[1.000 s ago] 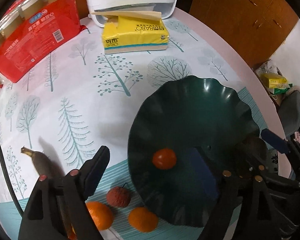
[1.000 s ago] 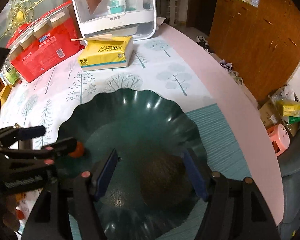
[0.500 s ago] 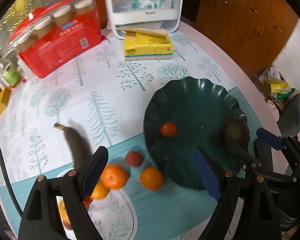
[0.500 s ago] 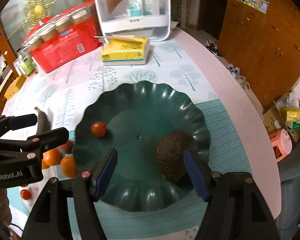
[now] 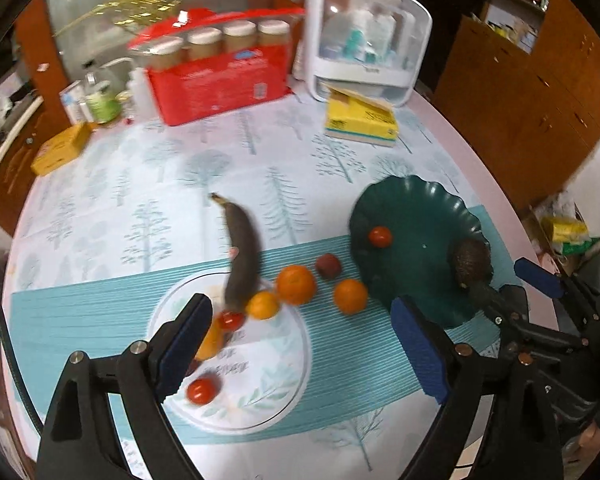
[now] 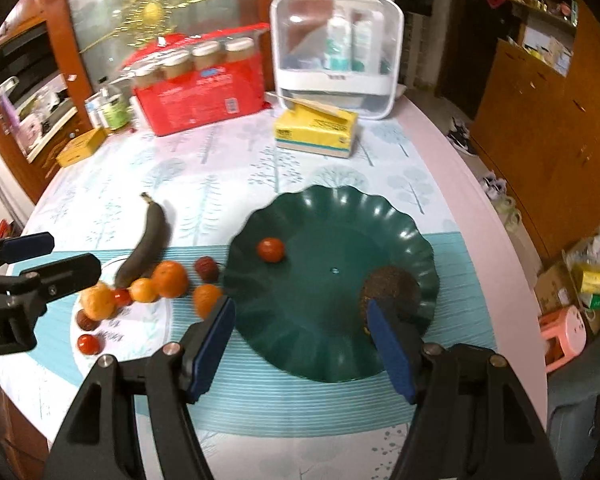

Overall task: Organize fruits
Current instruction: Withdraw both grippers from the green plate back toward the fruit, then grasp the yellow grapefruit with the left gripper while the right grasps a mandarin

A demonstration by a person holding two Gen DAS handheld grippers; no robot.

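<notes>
A dark green scalloped plate (image 5: 416, 208) (image 6: 332, 312) holds a small red tomato (image 5: 380, 237) (image 6: 271, 250) and a dark avocado (image 5: 472, 260) (image 6: 392, 286). On the mat lie two oranges (image 5: 296, 284) (image 5: 351, 296), a lychee (image 5: 328, 266) and a blackened banana (image 5: 242, 252). My left gripper (image 5: 304, 344) hovers over the white plate (image 5: 276, 400); its jaws are opening with nothing between them. My right gripper (image 6: 302, 344) stands open and empty above the green plate's near rim, with the avocado just beyond its right finger.
The white plate carries more small tomatoes and orange fruit. At the table's far side stand a red jar pack (image 5: 216, 80), a yellow tissue box (image 5: 360, 120) and a white clear-lidded container (image 6: 336, 52). The table's rounded edge runs along the right.
Both grippers have risen and drawn back, so more of the table shows. The left one has shifted left from the green plate to over the white plate. The avocado stays in the plate.
</notes>
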